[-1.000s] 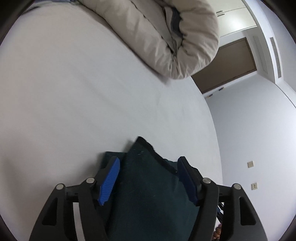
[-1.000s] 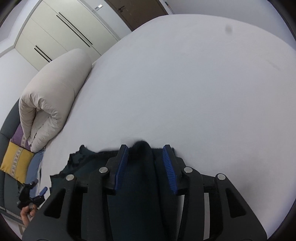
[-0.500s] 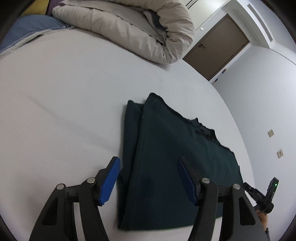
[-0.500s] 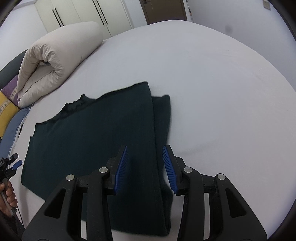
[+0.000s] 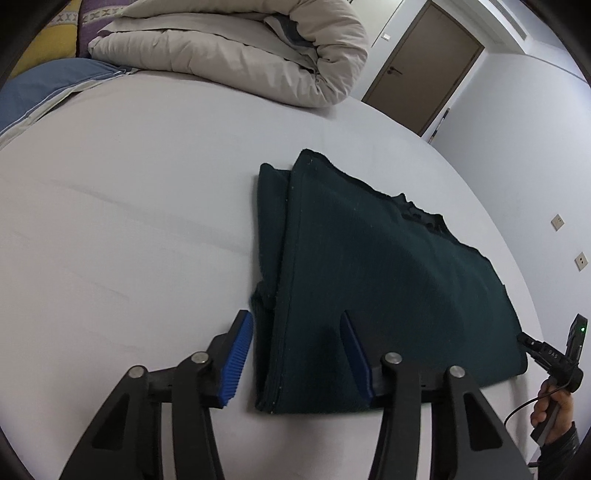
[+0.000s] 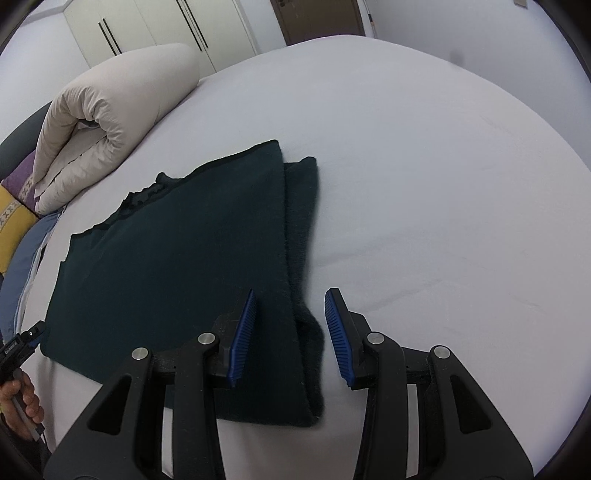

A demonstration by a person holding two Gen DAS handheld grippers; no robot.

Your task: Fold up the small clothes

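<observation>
A dark green garment [image 5: 369, 266] lies flat on the white bed, with one sleeve side folded in along its left edge. It also shows in the right wrist view [image 6: 184, 266], with a folded strip along its right edge. My left gripper [image 5: 295, 354] is open above the garment's near left corner and holds nothing. My right gripper [image 6: 290, 336] is open above the near right corner, also empty. Its body [image 5: 557, 365] and the hand on it show at the right edge of the left wrist view.
A rolled beige duvet [image 5: 258, 48] lies at the bed's head, with a blue pillow [image 5: 40, 88] and a yellow and purple cushion [image 6: 14, 206] beside it. A brown door [image 5: 428, 62] and white wardrobes [image 6: 155, 26] stand beyond. White sheet [image 6: 443, 184] surrounds the garment.
One second ago both grippers were close down on the garment with cloth between the fingers. Both have since pulled back and up, leaving the garment flat on the bed.
</observation>
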